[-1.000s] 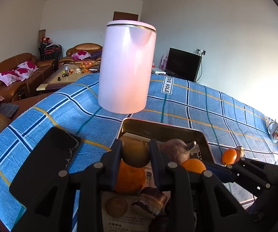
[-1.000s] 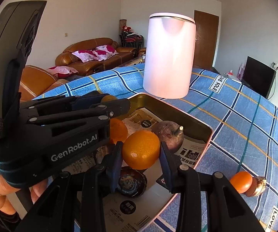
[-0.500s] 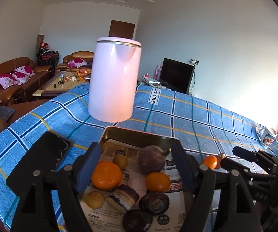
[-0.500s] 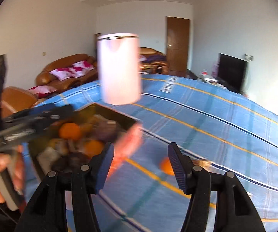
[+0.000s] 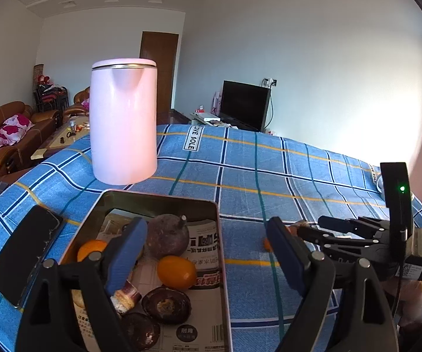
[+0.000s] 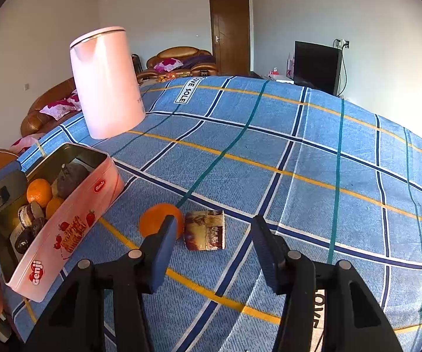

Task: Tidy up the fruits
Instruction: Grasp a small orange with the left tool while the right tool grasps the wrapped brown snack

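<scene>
A pink tin (image 5: 221, 264) lined with newspaper holds several fruits, among them a purple round fruit (image 5: 166, 237) and an orange (image 5: 176, 271). My left gripper (image 5: 205, 249) hangs over the tin's near end, jaws opening wide with nothing gripped. To the right of the tin (image 6: 64, 228), a loose orange (image 6: 155, 218) and a brown cut piece (image 6: 205, 230) lie on the blue checked cloth. My right gripper (image 6: 213, 243) hovers just short of them, jaws closing. The brown piece sits in the gap and the pads do not touch it. The right gripper (image 5: 343, 234) also shows from the left wrist.
A tall pink kettle (image 5: 122, 129) stands behind the tin. A black phone (image 5: 24, 252) lies left of it near the cloth's edge. Blue cloth (image 6: 313, 161) stretches far and right. Sofas and a television sit beyond the table.
The left gripper let go of a brownish fruit in the tin and drew back. The right gripper dropped its orange into the tin and swung right to the loose orange and brown piece.
</scene>
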Available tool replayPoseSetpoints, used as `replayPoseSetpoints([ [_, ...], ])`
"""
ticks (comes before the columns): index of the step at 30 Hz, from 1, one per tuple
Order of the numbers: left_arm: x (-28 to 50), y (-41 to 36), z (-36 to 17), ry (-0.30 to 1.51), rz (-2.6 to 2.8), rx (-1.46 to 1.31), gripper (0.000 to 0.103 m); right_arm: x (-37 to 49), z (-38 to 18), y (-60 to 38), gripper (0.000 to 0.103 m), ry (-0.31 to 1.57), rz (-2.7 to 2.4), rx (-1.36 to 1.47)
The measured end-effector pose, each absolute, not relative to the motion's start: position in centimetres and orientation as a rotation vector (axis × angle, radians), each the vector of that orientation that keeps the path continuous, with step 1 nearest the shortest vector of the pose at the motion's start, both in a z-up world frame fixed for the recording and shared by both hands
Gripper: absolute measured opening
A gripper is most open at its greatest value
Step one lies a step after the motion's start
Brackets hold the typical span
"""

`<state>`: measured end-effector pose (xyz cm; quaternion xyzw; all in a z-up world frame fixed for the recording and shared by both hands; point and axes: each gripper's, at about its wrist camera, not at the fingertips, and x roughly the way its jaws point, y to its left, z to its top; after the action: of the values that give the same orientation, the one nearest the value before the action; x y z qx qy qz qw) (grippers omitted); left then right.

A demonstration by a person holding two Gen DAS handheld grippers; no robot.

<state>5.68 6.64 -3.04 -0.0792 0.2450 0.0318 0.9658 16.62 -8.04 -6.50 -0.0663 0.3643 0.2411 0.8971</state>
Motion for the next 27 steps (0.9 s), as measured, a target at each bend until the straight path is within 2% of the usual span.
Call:
replayPoseSetpoints([
  [4, 5.9, 6.3, -2.9, 0.496, 0.058, -0.157, 0.091, 17.4, -7.1, -8.1, 0.045, 0.787, 0.515, -0.114],
  [10, 6.6, 5.3, -3.0, 0.515, 0.033, -0.149, 0.091, 17.4, -7.3, -7.9, 0.032, 0.810, 0.543, -0.131],
  [21, 8.8, 0.3, -3.5, 0.561, -0.020, -0.044, 0.091, 16.4, -6.1, -13.1, 0.031, 0.718, 0.431, -0.066],
  [27, 11.3, -2.7, -4.7, 0.632, -0.051, 0.014, 0.087, 15.9, -5.5, -16.1, 0.031, 0.673, 0.394, -0.025],
])
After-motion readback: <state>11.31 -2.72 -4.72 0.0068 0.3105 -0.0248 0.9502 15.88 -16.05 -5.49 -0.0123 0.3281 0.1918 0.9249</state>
